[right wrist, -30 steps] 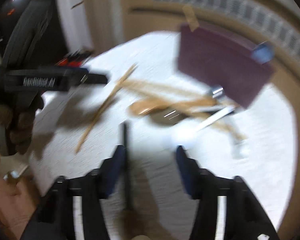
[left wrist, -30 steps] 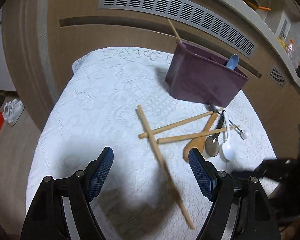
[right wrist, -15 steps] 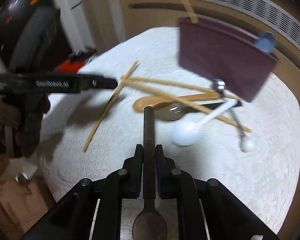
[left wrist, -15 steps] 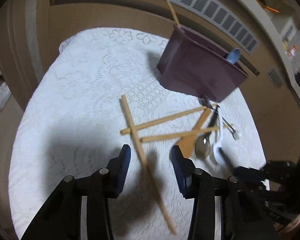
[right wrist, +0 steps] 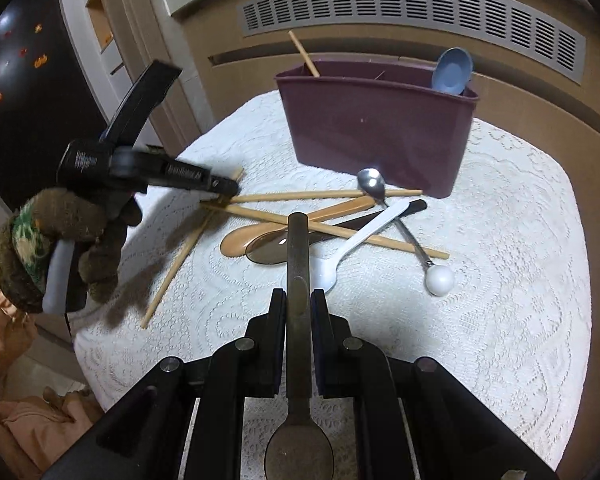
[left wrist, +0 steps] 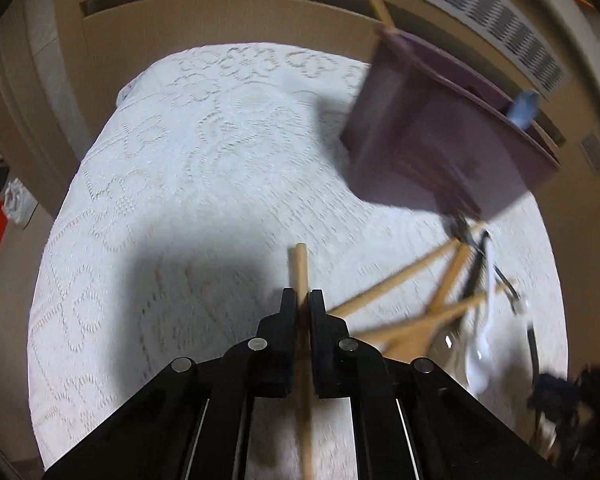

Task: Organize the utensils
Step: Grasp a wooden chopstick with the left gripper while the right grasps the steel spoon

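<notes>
Gripping both: I clamp each utensil's handle for carrying to the bin (right wrist: 375, 128).
Left gripper (left wrist: 303, 304): just closed on chopstick (left wrist: 300, 264).
Right gripper (right wrist: 298, 304): clamped on spoon (right wrist: 298, 248).

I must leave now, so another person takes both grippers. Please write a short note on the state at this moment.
Left gripper: jaws have just closed on a wooden chopstick.
Right gripper: shut on a dark metal spoon, bowl toward the camera.
Done: the purple plastic bin on the white lace tablecloth holds one chopstick and a blue spoon.
Left: bin both held pieces, then the loose pile of chopsticks and spoons before it.
</notes>
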The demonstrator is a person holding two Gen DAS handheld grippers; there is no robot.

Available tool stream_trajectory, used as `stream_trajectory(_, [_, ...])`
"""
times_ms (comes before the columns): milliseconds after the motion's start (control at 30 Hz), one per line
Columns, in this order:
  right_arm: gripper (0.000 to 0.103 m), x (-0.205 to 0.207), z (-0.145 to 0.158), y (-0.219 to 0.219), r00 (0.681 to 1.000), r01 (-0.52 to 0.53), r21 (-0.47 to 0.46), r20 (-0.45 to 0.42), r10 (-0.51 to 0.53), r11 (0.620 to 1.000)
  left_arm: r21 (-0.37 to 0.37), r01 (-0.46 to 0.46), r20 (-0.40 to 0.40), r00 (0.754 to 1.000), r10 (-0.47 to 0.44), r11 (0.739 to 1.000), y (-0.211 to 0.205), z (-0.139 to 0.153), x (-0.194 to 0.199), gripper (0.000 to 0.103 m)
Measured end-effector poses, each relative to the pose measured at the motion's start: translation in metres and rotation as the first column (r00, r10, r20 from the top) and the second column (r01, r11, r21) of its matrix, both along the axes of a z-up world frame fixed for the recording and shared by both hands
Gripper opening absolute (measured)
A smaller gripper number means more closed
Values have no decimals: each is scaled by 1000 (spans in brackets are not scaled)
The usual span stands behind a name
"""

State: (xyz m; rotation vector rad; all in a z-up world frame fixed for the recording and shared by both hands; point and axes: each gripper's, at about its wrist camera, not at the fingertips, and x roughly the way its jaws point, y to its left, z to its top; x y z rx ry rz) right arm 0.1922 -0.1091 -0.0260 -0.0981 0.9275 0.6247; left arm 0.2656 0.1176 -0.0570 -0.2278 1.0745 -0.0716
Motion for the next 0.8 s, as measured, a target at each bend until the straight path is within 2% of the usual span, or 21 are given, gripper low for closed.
stream_trajectory(133, [11,5,3,-13,999,39,35,-19,-38,999,26,54,99,993,-56,998,-15,21,-34,6])
stream_trajectory(333, [11,-1,15,-24,997,80,51,-7,-80,995,-26,74,211,975,-67,997,-17,58,-71,6])
stream_trajectory(500, [11,-10,31,-31,995,97,74,15,-98,993,-24,103,326,941,-89,994,-23,101,-95,6])
stream_trajectory(800, [11,-23,64,-40,990,118,143,63,-129,983,9,194,471,865,-175,981,-45,157,-119,6])
